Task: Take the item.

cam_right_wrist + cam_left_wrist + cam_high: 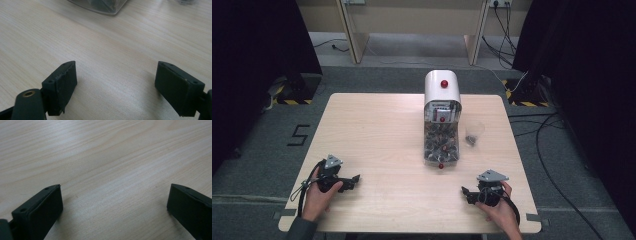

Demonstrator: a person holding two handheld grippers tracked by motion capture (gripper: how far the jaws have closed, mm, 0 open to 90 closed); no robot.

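A white-topped dispenser [442,117] with red knobs and a clear lower bin of dark pieces stands at the middle of the table, slightly right. A small clear cup [473,133] holding a few dark pieces sits just right of it. My left gripper [356,179] rests low at the front left, held by a hand, its jaws wide apart over bare wood [113,197]. My right gripper [466,192] lies at the front right, pointing left; its jaws stand wide with nothing between them [116,75]. The dispenser's clear corner [105,7] shows at the top of the right gripper view.
The light wooden table [377,130] has bare room across its left half and along the front between the two grippers. Cables run over the grey floor to the right. Dark curtains flank both sides; wooden furniture legs stand behind the table.
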